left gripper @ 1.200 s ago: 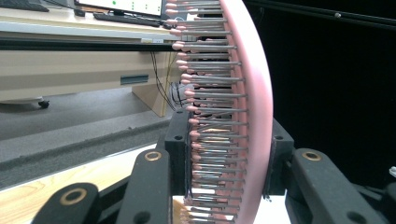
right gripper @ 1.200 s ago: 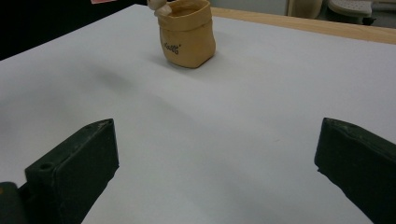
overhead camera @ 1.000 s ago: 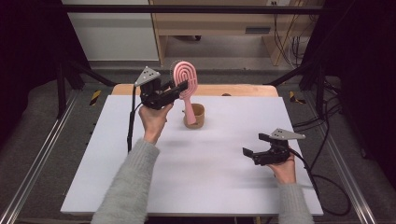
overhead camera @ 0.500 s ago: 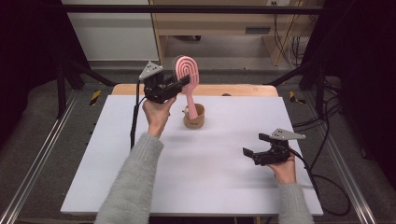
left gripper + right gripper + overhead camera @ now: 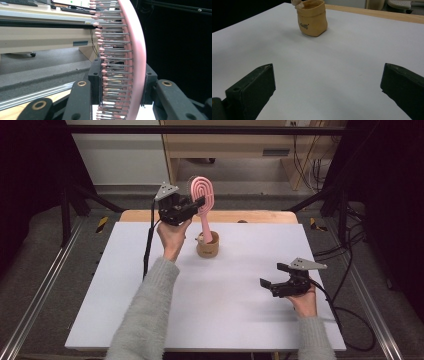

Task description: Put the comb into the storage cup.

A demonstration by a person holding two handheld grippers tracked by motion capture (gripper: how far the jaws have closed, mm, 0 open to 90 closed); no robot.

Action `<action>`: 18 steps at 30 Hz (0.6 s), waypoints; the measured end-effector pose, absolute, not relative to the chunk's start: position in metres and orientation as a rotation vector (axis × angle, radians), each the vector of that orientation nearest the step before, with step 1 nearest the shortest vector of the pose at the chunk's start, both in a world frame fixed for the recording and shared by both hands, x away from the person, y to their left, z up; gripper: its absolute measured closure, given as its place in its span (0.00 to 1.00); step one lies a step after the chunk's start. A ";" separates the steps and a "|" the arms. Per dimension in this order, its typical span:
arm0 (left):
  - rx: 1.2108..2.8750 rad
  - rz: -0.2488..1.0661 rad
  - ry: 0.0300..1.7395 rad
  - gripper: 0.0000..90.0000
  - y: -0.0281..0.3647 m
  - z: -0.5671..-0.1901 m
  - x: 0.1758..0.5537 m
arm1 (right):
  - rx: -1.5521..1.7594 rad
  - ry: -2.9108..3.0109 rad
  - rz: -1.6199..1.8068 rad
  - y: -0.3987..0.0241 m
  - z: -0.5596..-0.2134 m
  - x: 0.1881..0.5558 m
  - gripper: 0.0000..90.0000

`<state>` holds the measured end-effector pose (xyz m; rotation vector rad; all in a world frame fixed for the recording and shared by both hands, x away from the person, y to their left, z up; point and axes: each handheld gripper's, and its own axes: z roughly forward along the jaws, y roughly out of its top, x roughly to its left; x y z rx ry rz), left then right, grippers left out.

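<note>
L gripper (image 5: 196, 205) was clamped on the pink hairbrush (image 5: 202, 195), jaws across the brush head: one pad on the bristle side, other on the smooth back. In the left gripper view the brush (image 5: 125, 62) sat edge-on btw the two black jaws, metal bristles w/ pink tips pointing to that view's left, curved pink back to the right. L hand (image 5: 172, 232) was held up over the far part of the white table (image 5: 150, 310), grey sleeve running in from the bottom.

R gripper (image 5: 275, 282) had jaws wide apart, nothing btw them, not touching anything but hovering/resting low near the table's right-near area; can't tell if it touched the surface. Right gripper view: both jaws apart w/ bare white tabletop btw them, tan pouch (image 5: 312, 17) well ahead.

Hidden/hard to see: the brush's handle end went down into the small tan pouch (image 5: 208, 245), so its tip was out of sight; can't tell if it touched the bottom. Brush top and bottom were cut off in the left gripper view. Right gripper view caught just a scrap of pinkish stuff at the pouch rim, cut off by the top edge. Small print on the pouch was unreadable.

Orientation: brush stood near upright, long axis vertical w/ slight lean, head up, handle down into the pouch. Striped back faced the high camera. Pouch sat upright, center-far on table, just right of the L hand, well apart from R gripper.
</note>
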<state>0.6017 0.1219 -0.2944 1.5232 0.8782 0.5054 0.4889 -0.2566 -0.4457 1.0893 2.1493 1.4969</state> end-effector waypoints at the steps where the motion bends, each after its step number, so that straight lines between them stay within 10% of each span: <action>1: 1.523 0.503 0.882 0.70 0.121 -0.296 0.603 | 1.095 2.150 1.497 -0.257 -0.446 0.489 0.00; 18: 1.523 0.510 0.903 0.70 0.113 -0.308 0.619 | 1.089 2.152 1.493 -0.256 -0.446 0.489 0.00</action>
